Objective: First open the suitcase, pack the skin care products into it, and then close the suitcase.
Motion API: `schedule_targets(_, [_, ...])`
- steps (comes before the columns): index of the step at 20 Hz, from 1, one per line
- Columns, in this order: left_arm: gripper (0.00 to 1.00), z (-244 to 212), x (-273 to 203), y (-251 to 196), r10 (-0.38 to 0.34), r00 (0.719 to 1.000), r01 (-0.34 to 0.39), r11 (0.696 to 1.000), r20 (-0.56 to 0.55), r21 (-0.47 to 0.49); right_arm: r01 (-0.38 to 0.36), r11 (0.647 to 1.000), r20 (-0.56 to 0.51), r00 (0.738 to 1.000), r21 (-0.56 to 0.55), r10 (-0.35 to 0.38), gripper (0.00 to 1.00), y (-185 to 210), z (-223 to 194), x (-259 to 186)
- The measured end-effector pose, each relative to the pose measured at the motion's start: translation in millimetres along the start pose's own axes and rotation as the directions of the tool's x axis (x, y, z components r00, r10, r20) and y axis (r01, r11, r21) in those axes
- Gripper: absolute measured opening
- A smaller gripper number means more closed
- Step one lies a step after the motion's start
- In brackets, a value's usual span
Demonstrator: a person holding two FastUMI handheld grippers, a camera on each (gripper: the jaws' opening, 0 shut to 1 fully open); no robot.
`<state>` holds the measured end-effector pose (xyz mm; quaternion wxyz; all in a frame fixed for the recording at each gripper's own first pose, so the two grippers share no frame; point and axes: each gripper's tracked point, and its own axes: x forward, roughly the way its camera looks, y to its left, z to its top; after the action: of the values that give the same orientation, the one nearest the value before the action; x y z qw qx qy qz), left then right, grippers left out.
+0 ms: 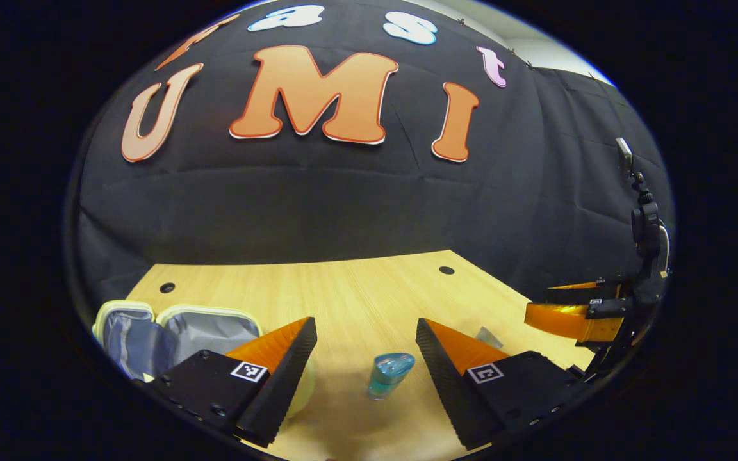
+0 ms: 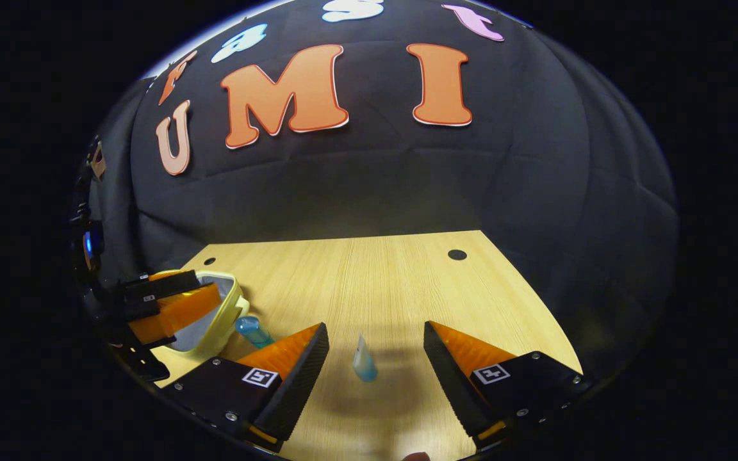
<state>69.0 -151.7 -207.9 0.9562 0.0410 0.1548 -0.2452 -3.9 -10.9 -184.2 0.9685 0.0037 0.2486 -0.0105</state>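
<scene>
Already the suitcase [image 1: 177, 336] lies open at the lower left of the left gripper view, its two pale-rimmed halves spread flat on the wooden table [image 1: 356, 288] with the grey lining showing, so the opening step looks done and packing is the step in hand. At the bottom centre of that view the left gripper [image 1: 366, 349] hangs with its jaws wide apart and nothing between them. A small blue bottle [image 1: 389, 373] stands upright on the table in the gap, touching neither finger, which suggests the gripper is lined up to close on it. A pale rounded thing peeps out behind the left finger; what it is I cannot tell. At the right edge the right gripper [image 1: 574, 307] shows side on, low over the table.

Turning to the right gripper view, the right gripper [image 2: 375, 352] at the bottom centre is likewise spread open and empty. A slim pale-blue tube [image 2: 364, 362] stands on its cap between the fingers, apart from both, probably its own target. At the lower left the left gripper [image 2: 170, 301] hovers in front of the suitcase [image 2: 228, 320]. The blue bottle [image 2: 254, 331] sits just beside the case's yellow rim, a short carry from the lining.
</scene>
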Motion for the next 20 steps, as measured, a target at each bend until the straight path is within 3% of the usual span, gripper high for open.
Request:
schedule_targets(7, [0.98, -56.8, 49.8, -16.8, 0.003, 0.999, -0.002, 1.000, -0.052, 0.020, 0.016, 1.000, -0.047, 0.999, 0.002, -0.016, 0.95, -26.9, -23.6, 8.0])
schedule_targets(13, [0.98, -104.0, 74.8, -4.0, 0.073, 0.991, -0.079, 0.996, -0.110, -0.048, 0.034, 0.999, -0.086, 0.996, 0.001, -0.034, 0.95, -41.0, -41.9, 9.9])
schedule_targets(16, [0.95, -113.7, 78.8, -3.9, 0.095, 0.989, -0.098, 0.995, -0.117, -0.020, 0.038, 0.999, -0.104, 0.994, -0.003, -0.038, 0.95, -42.4, -50.3, 9.7])
schedule_targets(17, [0.92, -118.3, 79.1, -5.6, 0.092, 0.987, -0.095, 0.995, -0.133, -0.023, 0.035, 0.999, -0.109, 0.993, -0.006, -0.036, 0.96, -41.6, -53.4, 10.2])
schedule_targets(19, [0.67, -124.2, 81.2, -7.4, 0.088, 0.986, -0.096, 0.994, -0.144, -0.053, 0.034, 0.999, -0.115, 0.993, -0.014, -0.036, 0.95, -39.7, -59.0, 10.9])
schedule_targets(20, [0.67, -126.7, 82.0, -8.0, 0.085, 0.985, -0.096, 0.993, -0.150, -0.067, 0.032, 0.999, -0.116, 0.993, -0.011, -0.033, 0.95, -38.2, -61.0, 11.5])
